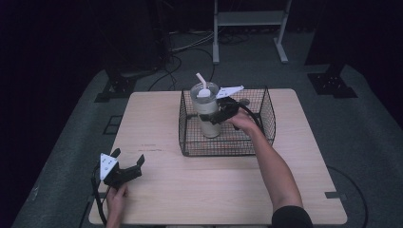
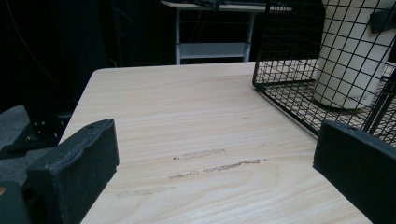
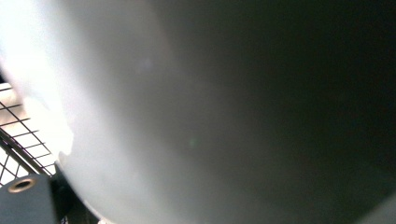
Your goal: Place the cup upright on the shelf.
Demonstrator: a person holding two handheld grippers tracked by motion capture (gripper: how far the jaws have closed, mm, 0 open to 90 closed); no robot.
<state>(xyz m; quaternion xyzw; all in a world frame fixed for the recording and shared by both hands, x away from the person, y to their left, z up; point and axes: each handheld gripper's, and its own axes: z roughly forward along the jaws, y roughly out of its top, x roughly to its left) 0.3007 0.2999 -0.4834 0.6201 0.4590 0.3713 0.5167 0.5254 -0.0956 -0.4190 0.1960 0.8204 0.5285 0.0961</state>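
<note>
A tall cream tumbler with a clear lid and a white straw stands upright inside a black wire basket at the table's middle back. My right gripper reaches in from the right and is shut on the tumbler's side at mid height. In the right gripper view the tumbler's wall is pressed close, with one black finger at the lower left. My left gripper rests low near the table's front left corner, open and holding nothing. From there the tumbler shows through the basket mesh.
The light wooden table has faint scuff marks in front of the left gripper. A metal-framed stand and cables lie on the dark floor behind the table.
</note>
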